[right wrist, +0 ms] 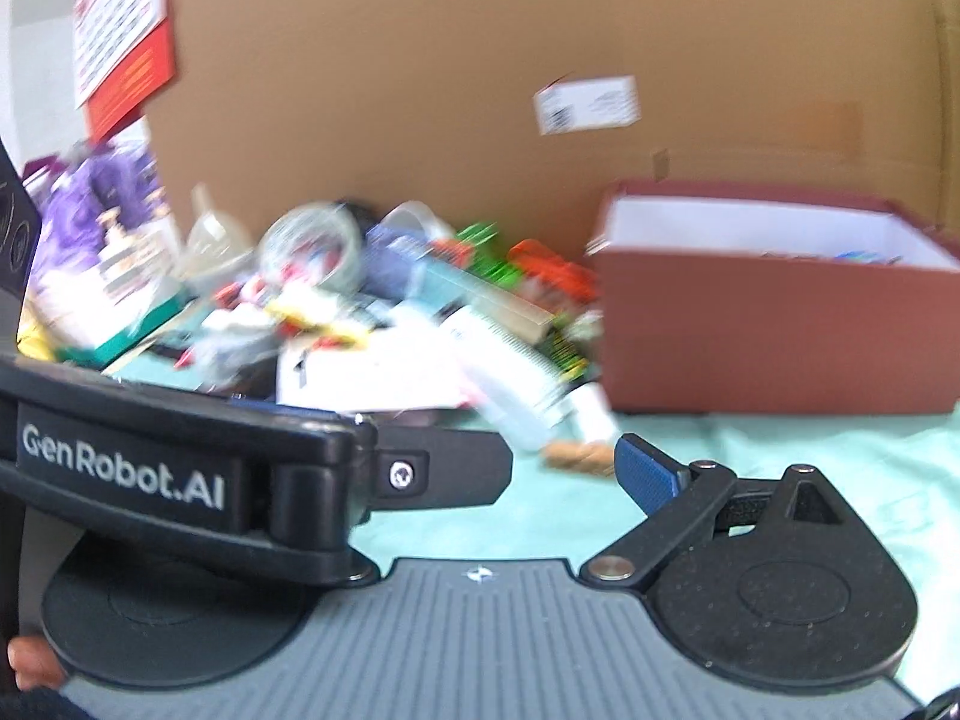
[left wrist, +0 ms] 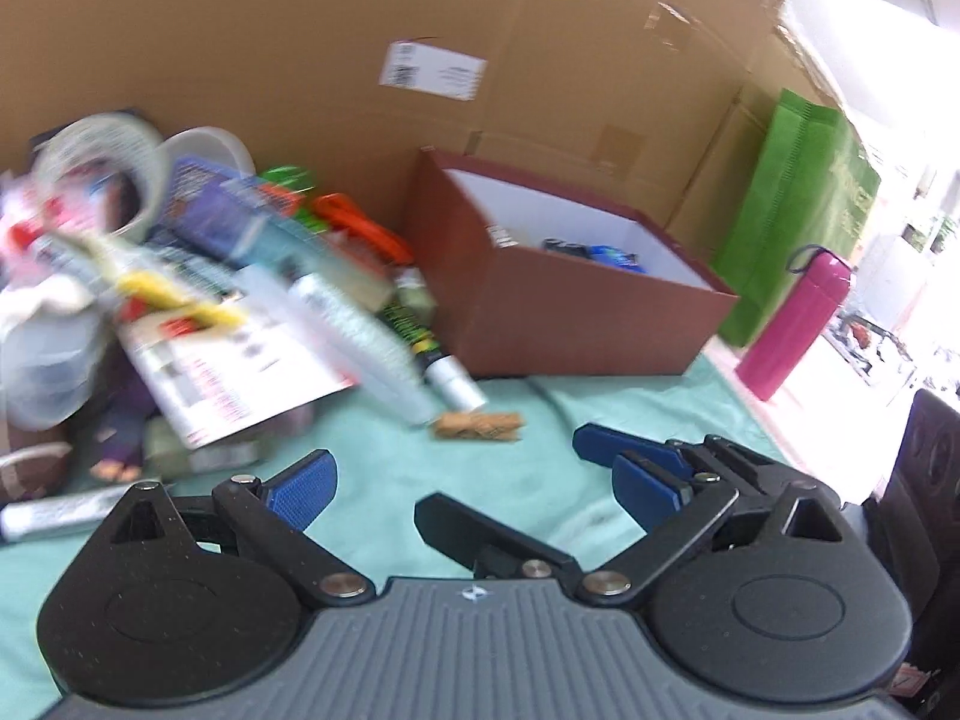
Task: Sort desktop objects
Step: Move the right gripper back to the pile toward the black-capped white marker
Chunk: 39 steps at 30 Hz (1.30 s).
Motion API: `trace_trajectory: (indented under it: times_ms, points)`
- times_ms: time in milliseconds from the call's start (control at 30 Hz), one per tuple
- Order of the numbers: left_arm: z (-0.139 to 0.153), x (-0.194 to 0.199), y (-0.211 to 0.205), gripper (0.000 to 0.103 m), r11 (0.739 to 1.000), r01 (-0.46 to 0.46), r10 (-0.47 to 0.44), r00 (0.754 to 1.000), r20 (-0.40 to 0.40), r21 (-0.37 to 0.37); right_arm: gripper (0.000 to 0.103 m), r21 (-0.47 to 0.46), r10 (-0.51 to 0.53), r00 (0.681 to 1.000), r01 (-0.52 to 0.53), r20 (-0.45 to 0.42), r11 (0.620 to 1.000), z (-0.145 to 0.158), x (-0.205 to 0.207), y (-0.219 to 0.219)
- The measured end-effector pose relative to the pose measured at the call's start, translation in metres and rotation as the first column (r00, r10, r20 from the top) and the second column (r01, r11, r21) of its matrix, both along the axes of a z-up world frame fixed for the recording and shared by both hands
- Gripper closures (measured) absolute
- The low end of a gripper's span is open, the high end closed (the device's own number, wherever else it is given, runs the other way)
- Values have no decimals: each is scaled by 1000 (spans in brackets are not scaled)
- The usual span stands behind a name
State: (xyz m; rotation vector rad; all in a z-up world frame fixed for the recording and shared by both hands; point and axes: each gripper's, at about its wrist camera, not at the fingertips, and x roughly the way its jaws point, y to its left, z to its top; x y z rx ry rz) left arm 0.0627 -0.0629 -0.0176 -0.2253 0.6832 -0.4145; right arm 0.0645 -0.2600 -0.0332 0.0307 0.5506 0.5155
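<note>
Mixed desktop clutter of tubes, tape rolls and printed packets (left wrist: 240, 300) is heaped on a pale green cloth (left wrist: 528, 480), left of a maroon cardboard box with a white interior (left wrist: 576, 312). The left gripper (left wrist: 474, 492) is spread wide and empty. The right gripper (right wrist: 564, 474) is partly hidden; its state cannot be told.

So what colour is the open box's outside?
Dark reddish-brown, with a white inside. The box shows best in the left wrist view.
</note>
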Motion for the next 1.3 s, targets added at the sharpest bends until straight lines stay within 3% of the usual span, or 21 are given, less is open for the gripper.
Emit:
trace_trajectory:
  times_ms: [233, 467, 767, 1000, 1300]
  points:
    - [-12, -14, 66, 2, 987, -157, 156, 987, -35, -21, 9, -46, 137, 988, -141, -73, 989, -19, -1, 51]
    - [-25, -21, 117, 3, 949, -316, 313, 945, -93, -20, 15, -89, 235, 964, -247, -122, 965, -27, 11, 94]
    - [-37, -11, 152, 10, 916, -398, 387, 910, -145, -51, 18, -131, 317, 939, -333, -132, 934, -34, 34, 132]
    - [-36, -6, 157, 10, 913, -403, 391, 910, -140, -69, 17, -137, 374, 920, -388, -113, 912, -35, 32, 141]
    - [-38, -6, 159, 16, 913, -404, 395, 910, -128, -58, 35, -126, 463, 880, -474, -111, 871, -29, -7, 147]
